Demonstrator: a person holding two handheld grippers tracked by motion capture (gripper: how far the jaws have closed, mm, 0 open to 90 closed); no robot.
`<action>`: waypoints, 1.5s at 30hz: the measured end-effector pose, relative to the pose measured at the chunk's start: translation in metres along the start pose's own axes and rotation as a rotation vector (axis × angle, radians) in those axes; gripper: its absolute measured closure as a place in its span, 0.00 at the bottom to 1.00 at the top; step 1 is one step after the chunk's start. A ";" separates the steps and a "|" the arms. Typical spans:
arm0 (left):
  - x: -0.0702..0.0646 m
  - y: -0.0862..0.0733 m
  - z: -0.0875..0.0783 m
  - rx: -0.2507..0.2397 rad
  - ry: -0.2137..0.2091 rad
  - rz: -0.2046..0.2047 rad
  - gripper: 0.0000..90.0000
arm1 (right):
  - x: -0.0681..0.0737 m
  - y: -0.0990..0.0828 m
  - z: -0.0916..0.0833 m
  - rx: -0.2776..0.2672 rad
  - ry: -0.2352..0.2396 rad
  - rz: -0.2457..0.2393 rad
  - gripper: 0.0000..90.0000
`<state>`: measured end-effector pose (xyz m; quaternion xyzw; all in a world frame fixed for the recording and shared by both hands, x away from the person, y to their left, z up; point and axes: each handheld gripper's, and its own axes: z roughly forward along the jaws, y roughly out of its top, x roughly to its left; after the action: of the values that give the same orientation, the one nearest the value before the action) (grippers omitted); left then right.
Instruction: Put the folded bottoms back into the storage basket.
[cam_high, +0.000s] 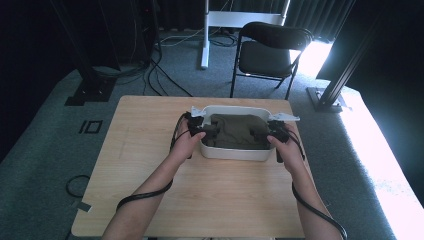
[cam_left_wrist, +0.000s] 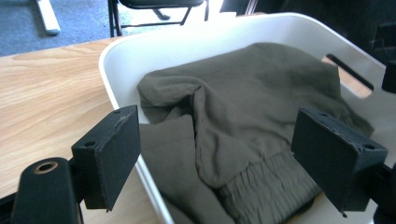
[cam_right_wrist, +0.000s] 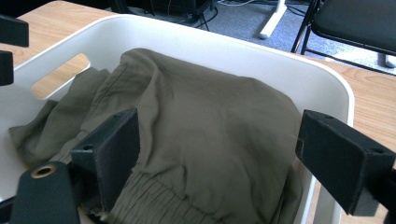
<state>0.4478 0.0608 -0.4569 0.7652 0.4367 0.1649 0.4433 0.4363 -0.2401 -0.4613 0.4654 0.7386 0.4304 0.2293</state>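
a white plastic bin (cam_high: 235, 153) with rounded corners sits on the far middle of the wooden table (cam_high: 150, 170). it has a slot handle cut into each short wall; one slot (cam_left_wrist: 348, 71) shows in the left gripper view, the other (cam_right_wrist: 60, 70) in the right gripper view. inside the bin lies an olive-green garment (cam_high: 237, 131), folded loosely and bunched, covering most of the floor of the bin. a gathered elastic band (cam_left_wrist: 266, 186) runs along its near edge. no label, brand or writing can be read on the bin or on the cloth.

the left gripper (cam_high: 205, 128) hangs over the left end of the bin, and the right gripper (cam_high: 262, 133) over the right end, each held in a hand. the left gripper's jaws stand wide apart, one outside the bin's near wall and one over the cloth, pressing on nothing. the right gripper's jaws are likewise spread, above the garment's banded edge, with the cloth lying free beneath them.

behind the table stands a black folding chair (cam_high: 270, 52) on grey carpet.
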 end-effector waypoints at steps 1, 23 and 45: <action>-0.001 -0.001 -0.003 -0.001 -0.004 0.006 0.19 | 0.000 -0.001 -0.001 -0.002 0.001 -0.002 0.15; -0.010 -0.027 -0.044 0.001 -0.032 0.065 0.20 | 0.007 -0.033 -0.041 0.008 -0.007 -0.022 0.15; 0.017 -0.089 -0.070 0.064 0.038 0.047 0.20 | 0.006 -0.086 -0.060 0.008 -0.003 0.011 0.15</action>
<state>0.3664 0.1321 -0.4940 0.7856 0.4322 0.1758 0.4064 0.3471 -0.2771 -0.5021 0.4712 0.7373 0.4280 0.2263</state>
